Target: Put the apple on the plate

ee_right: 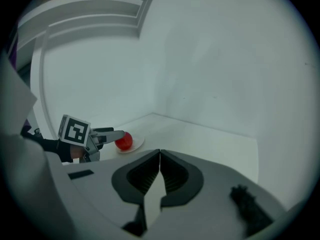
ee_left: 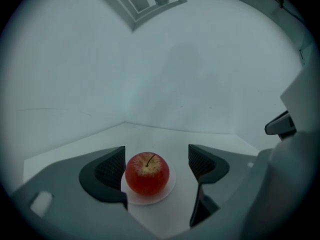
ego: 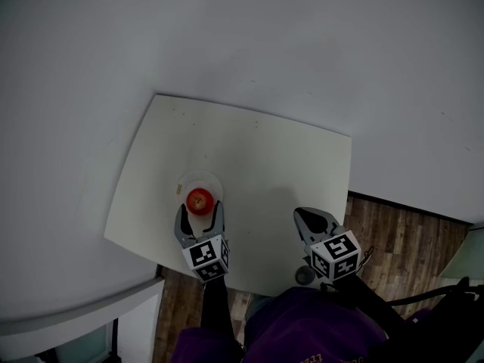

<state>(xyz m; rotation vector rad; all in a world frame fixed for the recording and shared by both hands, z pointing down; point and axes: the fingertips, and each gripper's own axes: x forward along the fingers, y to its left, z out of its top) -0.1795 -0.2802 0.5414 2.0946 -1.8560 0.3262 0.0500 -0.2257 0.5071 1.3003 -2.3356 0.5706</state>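
A red apple (ego: 200, 200) (ee_left: 147, 173) rests on a small white plate (ego: 206, 178) (ee_left: 168, 190) on the white table (ego: 265, 150). My left gripper (ego: 200, 212) (ee_left: 156, 159) is open, with one jaw on each side of the apple. The apple stands nearer the left pad, and I see no squeeze on it. In the right gripper view the left gripper (ee_right: 107, 134) reaches the apple (ee_right: 123, 141) from the near side, and the plate (ee_right: 137, 144) shows under the fruit. My right gripper (ego: 314, 219) (ee_right: 159, 156) is shut and empty over the table's near right part.
The table stands in a corner between pale walls (ego: 318, 44). Wooden floor (ego: 393, 233) shows past its right and near edges. A small dark round thing (ego: 304, 275) sits below the near edge, beside the person's purple garment (ego: 302, 331).
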